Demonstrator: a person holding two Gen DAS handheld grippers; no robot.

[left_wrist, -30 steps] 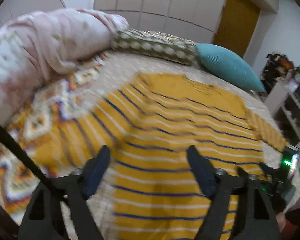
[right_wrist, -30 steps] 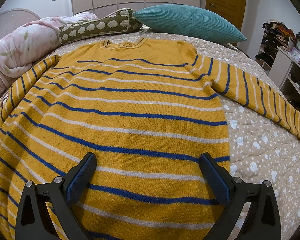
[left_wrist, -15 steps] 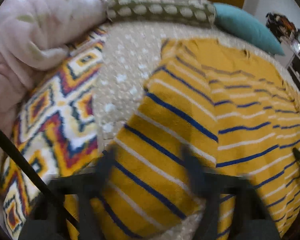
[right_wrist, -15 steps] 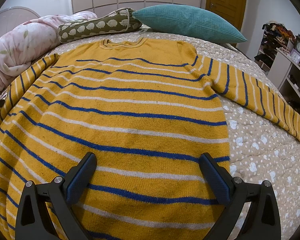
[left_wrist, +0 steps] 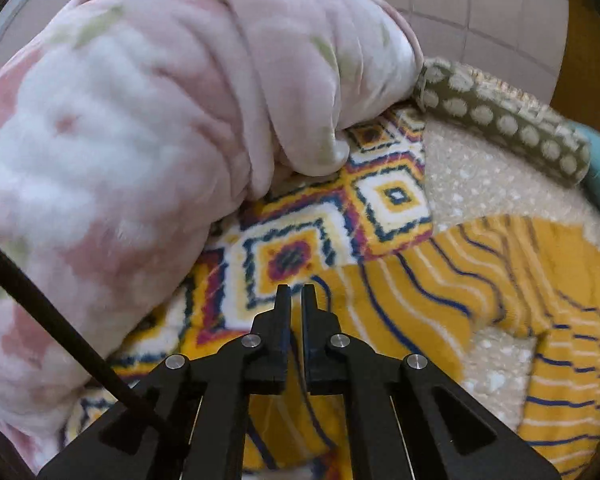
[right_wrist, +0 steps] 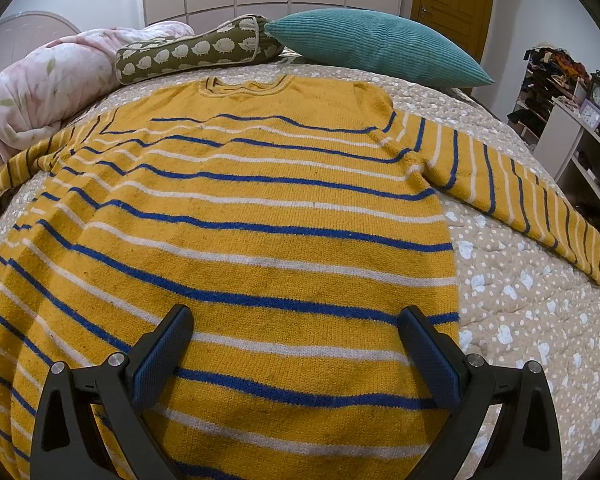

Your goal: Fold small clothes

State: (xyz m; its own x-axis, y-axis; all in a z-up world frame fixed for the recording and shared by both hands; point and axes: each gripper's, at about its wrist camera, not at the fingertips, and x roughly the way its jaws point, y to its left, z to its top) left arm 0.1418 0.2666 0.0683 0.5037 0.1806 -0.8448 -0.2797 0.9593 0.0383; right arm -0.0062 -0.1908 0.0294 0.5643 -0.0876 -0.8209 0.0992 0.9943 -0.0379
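Sweater (right_wrist: 260, 216), yellow with blue and white stripes, lay flat on bed (right_wrist: 520, 300), neck toward pillows. Far left: pink quilt (left_wrist: 140, 140) bunched over patterned blanket (left_wrist: 300, 248). Left gripper (left_wrist: 296, 296) sat at sweater's left sleeve end, jaws just closed nearly together; couldn't tell if knit was pinched. Right gripper (right_wrist: 296, 344) hovered over hem, jaws spread wide, nothing held. Teal cushion (right_wrist: 376, 52) farther right.

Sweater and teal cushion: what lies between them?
Only bare dotted bedspread separates the sweater collar from the teal cushion, as the right wrist view shows.
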